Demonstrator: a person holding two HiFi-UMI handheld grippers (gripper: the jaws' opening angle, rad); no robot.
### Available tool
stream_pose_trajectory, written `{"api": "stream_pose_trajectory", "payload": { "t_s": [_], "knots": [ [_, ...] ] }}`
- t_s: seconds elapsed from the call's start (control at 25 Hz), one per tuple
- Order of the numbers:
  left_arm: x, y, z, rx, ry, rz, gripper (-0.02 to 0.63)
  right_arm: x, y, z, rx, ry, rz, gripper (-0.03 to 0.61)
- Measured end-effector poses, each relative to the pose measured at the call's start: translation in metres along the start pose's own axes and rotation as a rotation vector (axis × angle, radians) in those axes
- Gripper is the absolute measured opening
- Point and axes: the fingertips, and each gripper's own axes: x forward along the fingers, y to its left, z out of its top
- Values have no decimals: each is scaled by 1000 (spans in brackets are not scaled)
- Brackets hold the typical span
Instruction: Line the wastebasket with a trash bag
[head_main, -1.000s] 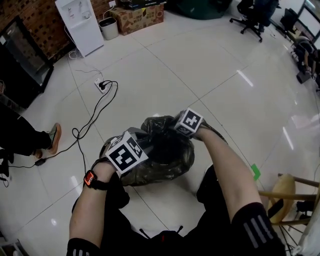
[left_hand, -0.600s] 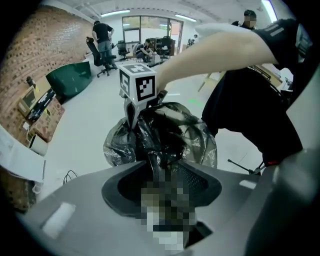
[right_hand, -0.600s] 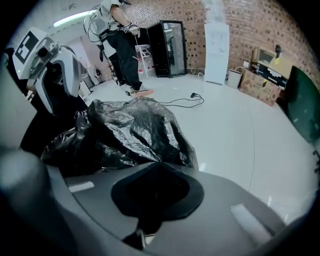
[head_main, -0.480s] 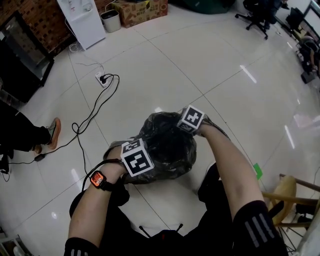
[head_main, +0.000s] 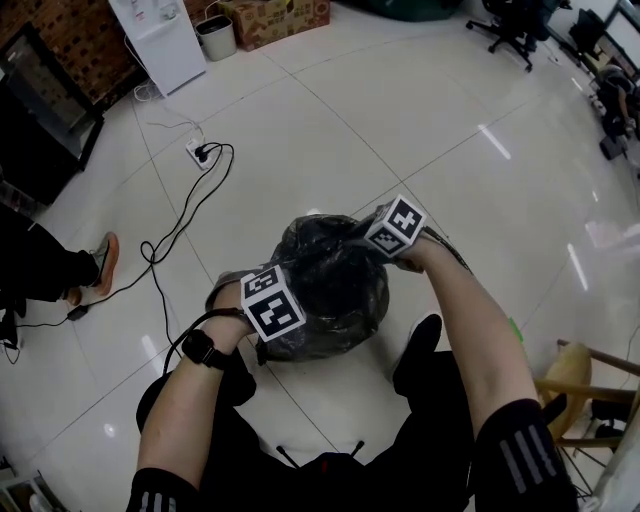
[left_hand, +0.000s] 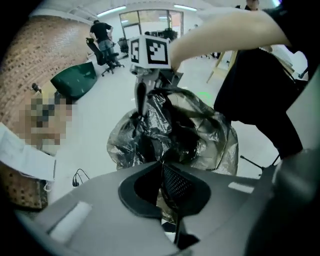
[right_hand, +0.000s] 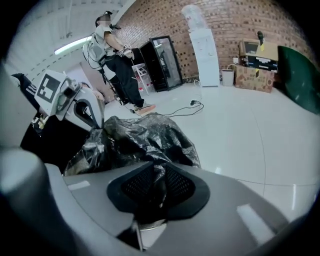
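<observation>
Starting at the pads: your left gripper (left_hand: 161, 169) has just closed, its jaws together on a thin fold of the bag (head_main: 335, 285) at the bag's near-left edge. Your right gripper (right_hand: 156, 175) has just been opening. A bunched strip of film fills its narrow gap and touches both pads, so I'd call that a loose hold, at the far-right edge. Between the two grippers lies the bag's dark mouth, so the line from one to the other runs across it, near-left to far-right. The bag sits on the floor (head_main: 420, 120) close in front of you, draped over what I take to be the basket, which the film hides. Left looks lower and closer to the rim; right sits higher. The coming move is probably a pull outward and down on each side. Firm up the right grip first, or the hem may slip free.
</observation>
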Motion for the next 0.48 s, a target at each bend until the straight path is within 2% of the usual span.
{"api": "stream_pose_trajectory", "payload": {
  "t_s": [0.16, 0.32, 0.4, 0.48],
  "knots": [
    [-26, 15, 15, -69, -102, 7, 3, -35, 1, 5, 11, -83, -10, 106],
    [-38, 20, 24, -159, -201, -46, 2, -89, 2, 23, 74, -263, -17, 110],
    [-46, 16, 30, -173, -248, -80, 2, -110, 3, 34, 79, -338, -40, 110],
    [-53, 9, 38, -152, -282, -99, 2, -118, 3, 42, 29, -345, -86, 110]
  ]
}}
